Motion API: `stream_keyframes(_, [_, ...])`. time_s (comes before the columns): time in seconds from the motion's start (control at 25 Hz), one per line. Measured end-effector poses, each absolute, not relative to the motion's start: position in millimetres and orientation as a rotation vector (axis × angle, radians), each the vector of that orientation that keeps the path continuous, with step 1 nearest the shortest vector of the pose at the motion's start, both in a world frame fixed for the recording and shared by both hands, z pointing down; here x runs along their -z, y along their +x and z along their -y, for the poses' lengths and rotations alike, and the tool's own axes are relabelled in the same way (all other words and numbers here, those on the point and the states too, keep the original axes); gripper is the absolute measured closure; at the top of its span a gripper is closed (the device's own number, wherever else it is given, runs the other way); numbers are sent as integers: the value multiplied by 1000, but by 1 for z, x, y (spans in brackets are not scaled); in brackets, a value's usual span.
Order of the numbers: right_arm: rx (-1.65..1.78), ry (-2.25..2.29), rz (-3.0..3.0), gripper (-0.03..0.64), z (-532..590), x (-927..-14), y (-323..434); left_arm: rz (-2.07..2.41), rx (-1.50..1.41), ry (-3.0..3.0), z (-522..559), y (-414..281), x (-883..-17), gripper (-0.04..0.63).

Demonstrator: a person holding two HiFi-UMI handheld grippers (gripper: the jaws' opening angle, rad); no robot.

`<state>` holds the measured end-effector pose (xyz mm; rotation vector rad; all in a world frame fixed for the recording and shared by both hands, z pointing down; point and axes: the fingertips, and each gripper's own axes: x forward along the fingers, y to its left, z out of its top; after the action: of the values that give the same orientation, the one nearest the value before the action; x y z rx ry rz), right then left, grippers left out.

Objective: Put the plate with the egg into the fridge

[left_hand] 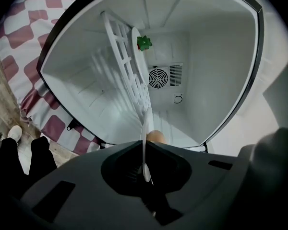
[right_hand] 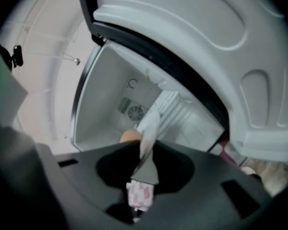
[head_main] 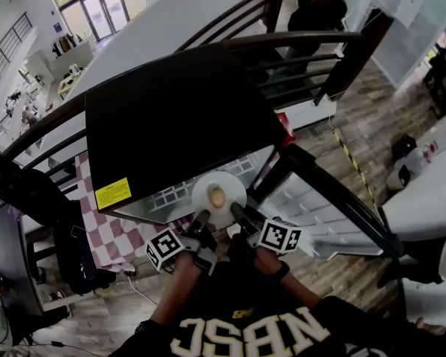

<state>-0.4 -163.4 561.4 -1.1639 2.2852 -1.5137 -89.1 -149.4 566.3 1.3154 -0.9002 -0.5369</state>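
A small white plate [head_main: 205, 192] carrying a brown egg [head_main: 218, 196] hangs at the mouth of the open black mini fridge [head_main: 171, 117]. My left gripper [head_main: 201, 222] is shut on the plate's near left rim and my right gripper [head_main: 238, 213] is shut on its near right rim. In the left gripper view the plate [left_hand: 144, 128] shows edge-on between the jaws of that gripper [left_hand: 145, 169], with the egg [left_hand: 156, 136] just behind. The right gripper [right_hand: 144, 171] pinches the plate [right_hand: 150, 126] too, the egg [right_hand: 130, 136] to its left.
The white fridge interior holds a wire shelf [left_hand: 125, 75], a small green item [left_hand: 144, 43] and a fan grille [left_hand: 158, 78] at the back. The fridge door [head_main: 312, 214] swings open to the right. A red-checked cloth [head_main: 111, 229] lies under the fridge. A person [head_main: 320, 6] stands far back.
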Motion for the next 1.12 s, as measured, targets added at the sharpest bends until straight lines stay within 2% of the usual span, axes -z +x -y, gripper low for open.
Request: stream_keyframes(1.12, [1596, -1108, -2084, 552, 230, -570, -3, 953, 582, 1224, 207, -93, -576, 565])
